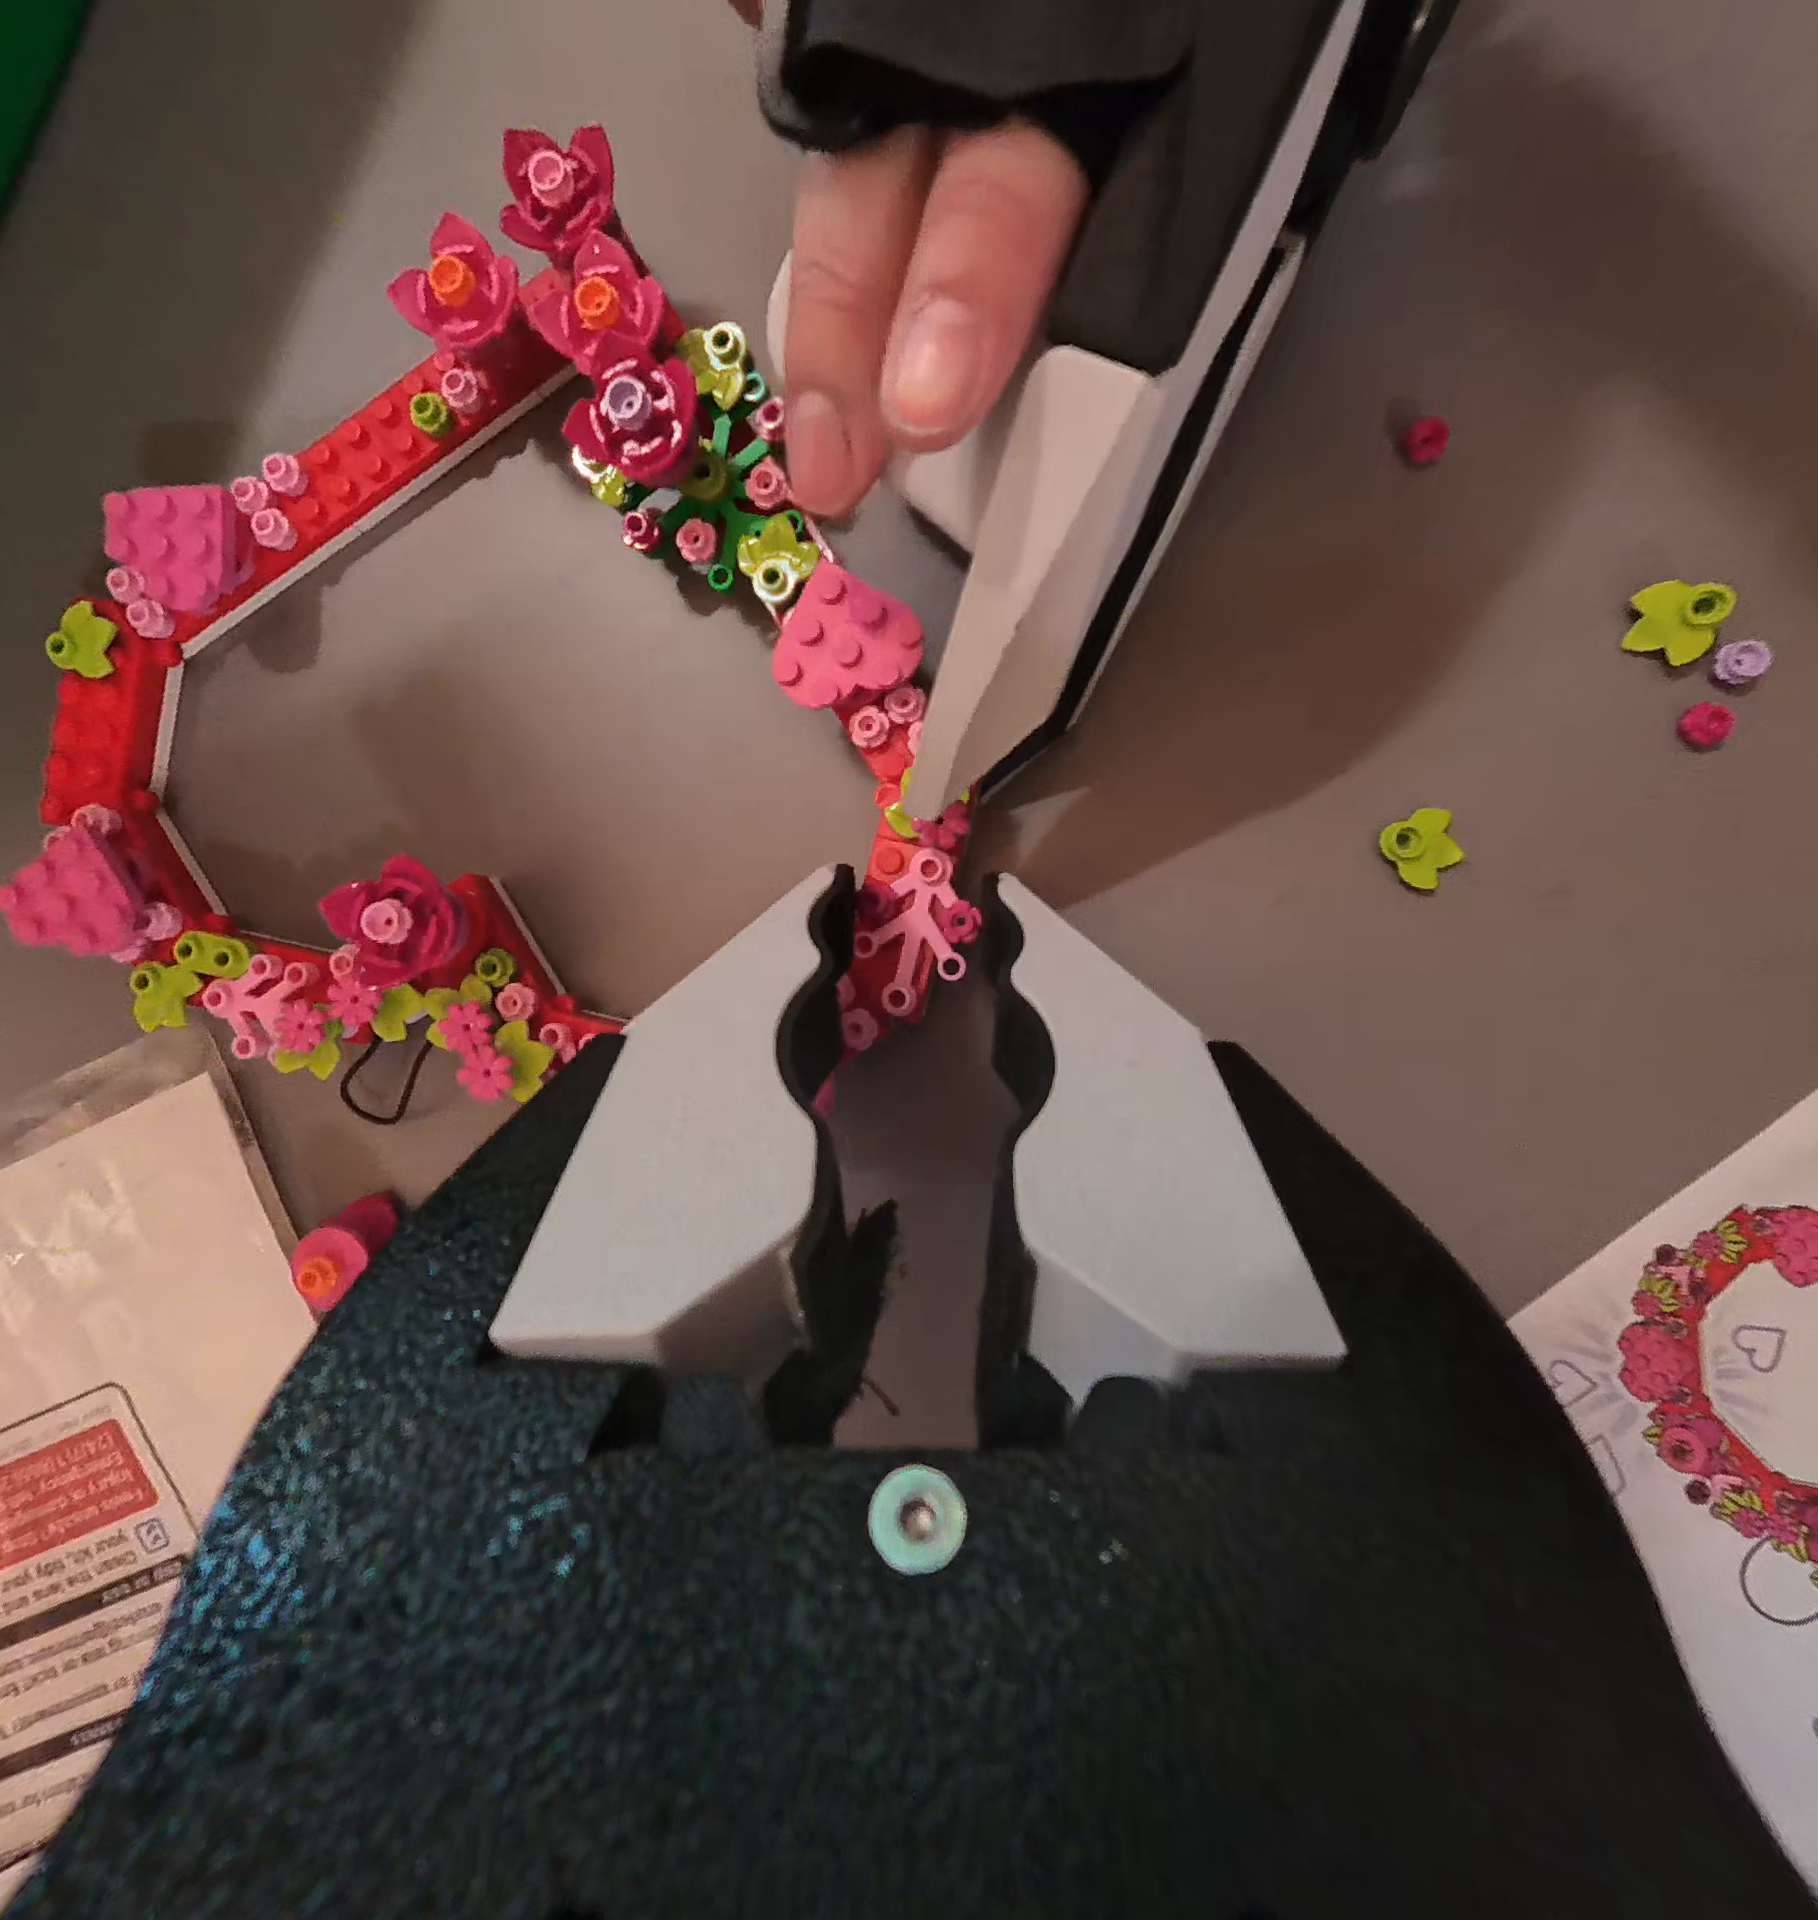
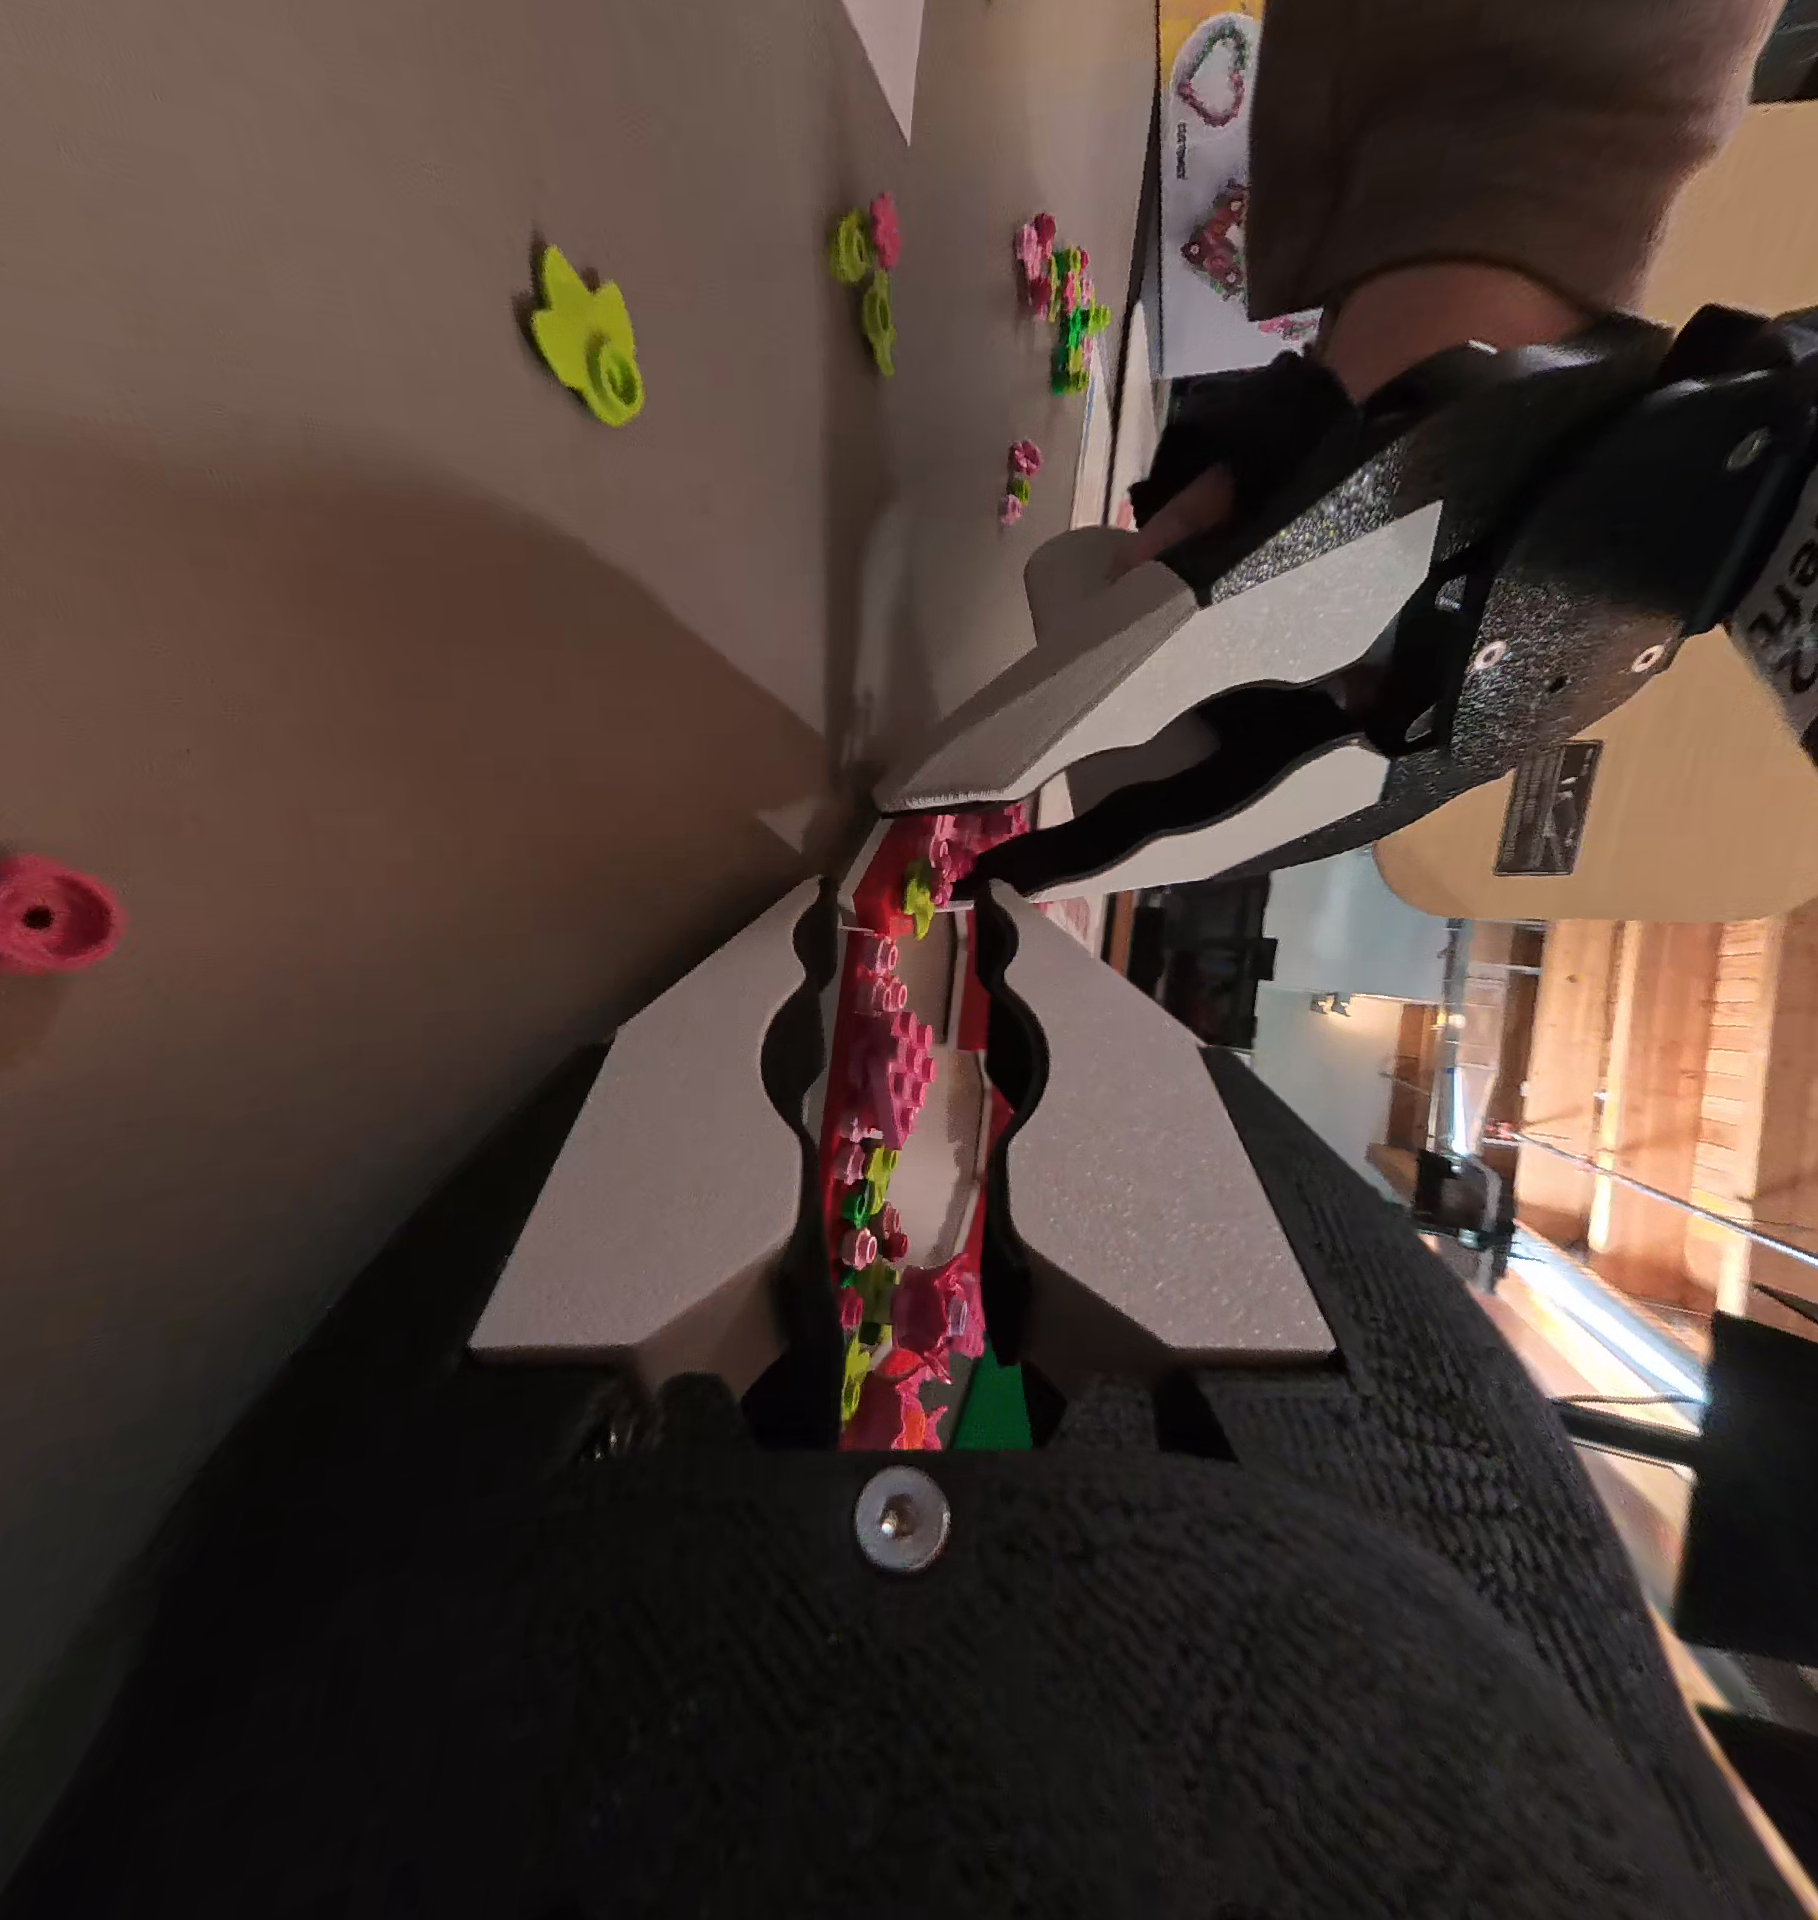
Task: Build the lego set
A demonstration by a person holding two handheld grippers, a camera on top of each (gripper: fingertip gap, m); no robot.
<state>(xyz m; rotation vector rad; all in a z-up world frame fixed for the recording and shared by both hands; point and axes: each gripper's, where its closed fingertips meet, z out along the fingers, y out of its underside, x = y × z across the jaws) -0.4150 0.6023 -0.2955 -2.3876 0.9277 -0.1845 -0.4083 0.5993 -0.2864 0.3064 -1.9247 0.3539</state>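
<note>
Here the red heart frame lies flat on the grey table, and the left gripper stands narrowly parted around the frame's lower right arm without clearly clamping it. Just above, the right gripper presses its tip onto a lime leaf on that arm; whether it grips it cannot be told. Steady bracing and a straight downward push would likely seat the piece. The frame's bottom point is hidden behind the left gripper's body.

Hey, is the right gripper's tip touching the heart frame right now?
Touching. In the left wrist view the right gripper comes down with its shut tip on the lime piece on the heart frame, no gap showing; the right wrist view is too foreshortened to add anything.
</note>
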